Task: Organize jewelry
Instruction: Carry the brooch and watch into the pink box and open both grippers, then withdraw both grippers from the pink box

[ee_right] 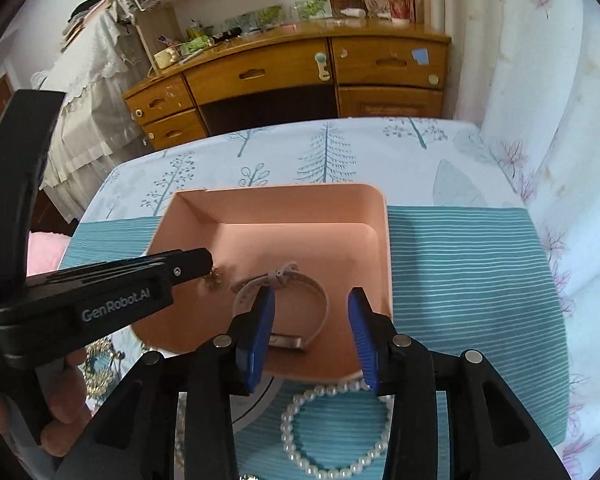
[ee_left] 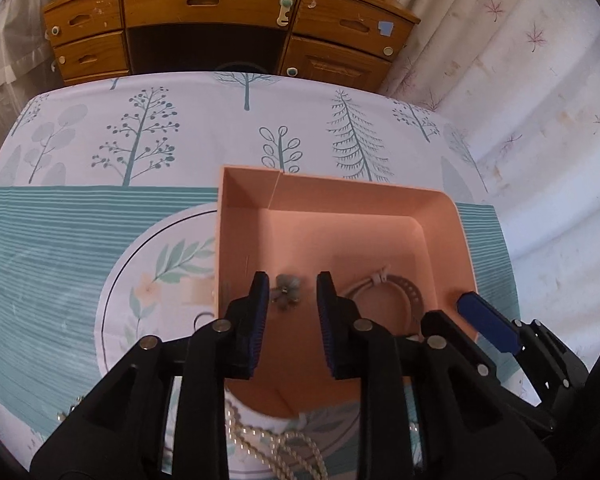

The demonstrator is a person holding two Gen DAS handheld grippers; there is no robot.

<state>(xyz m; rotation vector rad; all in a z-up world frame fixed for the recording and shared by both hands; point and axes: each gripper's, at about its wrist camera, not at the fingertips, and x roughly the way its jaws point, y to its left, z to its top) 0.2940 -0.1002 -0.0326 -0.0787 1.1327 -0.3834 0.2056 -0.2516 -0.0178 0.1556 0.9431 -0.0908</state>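
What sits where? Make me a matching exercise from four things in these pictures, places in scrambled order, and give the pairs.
Things
1. small flower piece
2. pale band
3. pearl loop
4. wooden desk

Places
A. behind the table
B. in the pink box, on the right
C. on the teal striped cloth, outside the box on its near side
D. in the pink box, on the left

Pairs: 1-D, 2-B, 3-C, 4-A
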